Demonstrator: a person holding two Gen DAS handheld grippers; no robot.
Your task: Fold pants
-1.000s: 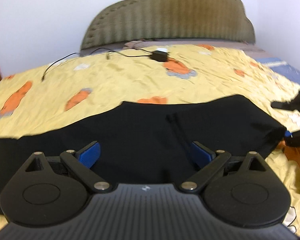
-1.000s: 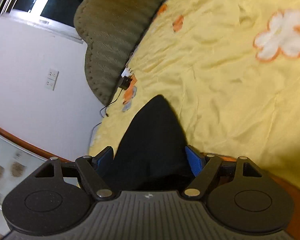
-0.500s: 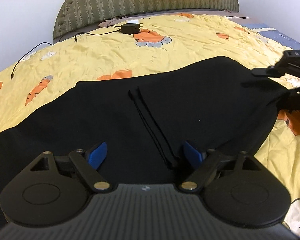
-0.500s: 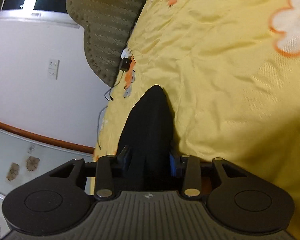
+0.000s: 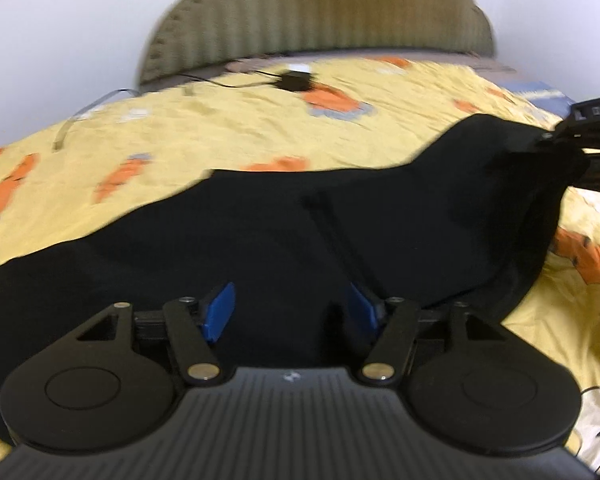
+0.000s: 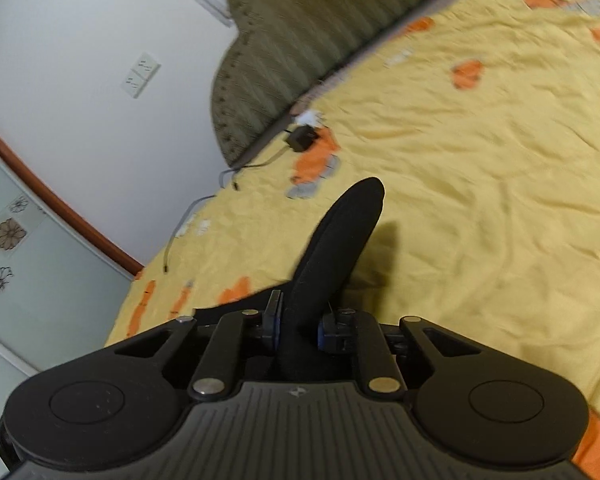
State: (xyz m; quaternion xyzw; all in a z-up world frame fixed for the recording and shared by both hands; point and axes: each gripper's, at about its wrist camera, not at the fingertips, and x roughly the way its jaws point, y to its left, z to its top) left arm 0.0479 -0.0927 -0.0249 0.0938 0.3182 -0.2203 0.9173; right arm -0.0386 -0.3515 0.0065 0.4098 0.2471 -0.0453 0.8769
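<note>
White wall [image 6: 80, 20]; olive headboard [image 5: 312, 12]; yellow bedspread [image 6: 480, 152].

Each handheld tool was matte black plastic: a ribbed central housing carrying a small pale logo, flanked by two round discs with recessed circles. Angled link arms ran forward from silver pivot screws, with triangular cut-outs beside them. The left gripper [image 5: 292, 310] and the right gripper [image 6: 298, 322] both carried blue pads on their jaws.
</note>
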